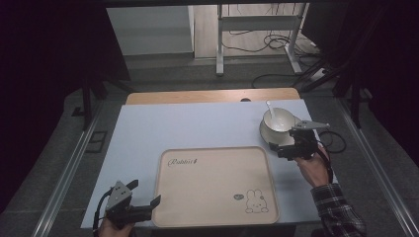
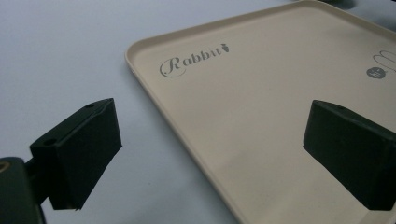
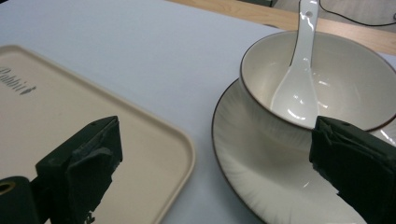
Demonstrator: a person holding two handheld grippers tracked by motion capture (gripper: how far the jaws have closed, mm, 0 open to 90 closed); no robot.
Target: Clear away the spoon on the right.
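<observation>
Holding both claws spread and empty, you have not yet gripped anything. Nearest you, the left gripper point(image 1: 148, 197) hovers at the near left corner of the tray point(image 2: 261, 116), one jaw over the blue table point(image 2: 60, 51) and the other over the tray floor, so the rim point(image 2: 154, 105) runs between them. The tray lies bare, carrying only its printed "Rabbit" lettering point(image 2: 194, 59) and rabbit drawing point(image 1: 256, 201).

Farther off, your right gripper point(image 1: 282, 147) straddles the gap between the tray's far right corner and the saucer point(image 3: 252, 172): its left jaw stands above the tray corner, its right jaw above the saucer's near edge. Just beyond that jaw, the bowl point(image 3: 345, 84) sits on the saucer with the white spoon point(image 3: 299, 79) leaning inside it.

Judged from this layout, loading the tray appears to be the job, and all of it remains: the saucer, bowl and spoon rest on the table beside the tray, ungrasped.
</observation>
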